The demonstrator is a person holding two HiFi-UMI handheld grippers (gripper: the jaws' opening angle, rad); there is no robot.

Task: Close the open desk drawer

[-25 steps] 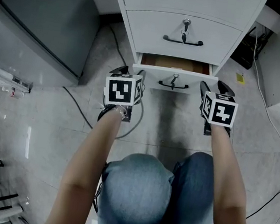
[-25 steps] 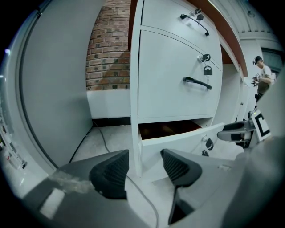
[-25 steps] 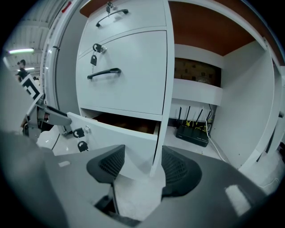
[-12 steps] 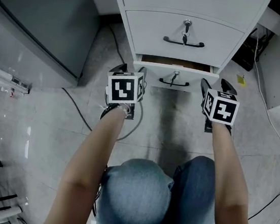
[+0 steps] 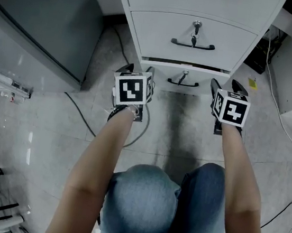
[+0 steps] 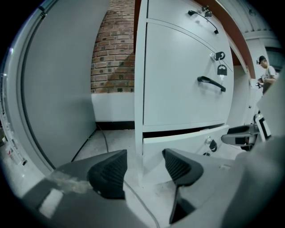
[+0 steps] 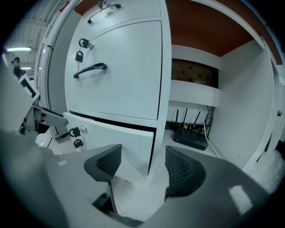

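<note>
The low white drawer [image 5: 183, 80] at the foot of the white metal desk pedestal [image 5: 141, 33] stands almost shut. Only a narrow dark slit [image 5: 187, 65] shows along its top edge, and its front sits slightly proud of the pedestal face. It carries a slim black bar handle [image 5: 182, 83] with a small key [image 5: 183, 74] hanging in the lock above. The taller white drawer above it [image 5: 191, 36] lies flush and has the same kind of handle and key.

In the head view the left gripper [image 5: 139, 71] sits at the left end of the drawer front and the right gripper [image 5: 225, 86] at the right end, each marker cube facing up. Both of the person's bare forearms reach forward over knees in blue jeans [image 5: 160, 211].

In its own view the left gripper [image 6: 143, 167] has its two black ribbed pads [image 6: 109, 171] set apart. The pedestal's left front corner and the end of the low white drawer [image 6: 182, 142] lie in the gap (whether a pad touches the front cannot be told).

The right gripper [image 7: 143, 167] likewise holds its jaws apart, astride the right front corner, with the drawer end [image 7: 111, 138] just inside the left pad and nothing clamped.

A grey metal cabinet [image 5: 41, 19] stands to the left, with a thin black cable [image 5: 82, 111] trailing over the pale tiled floor [image 5: 176, 128] beside it. Behind the pedestal's right side a black router with upright antennas [image 7: 191, 133] rests low against the white wall.
</note>
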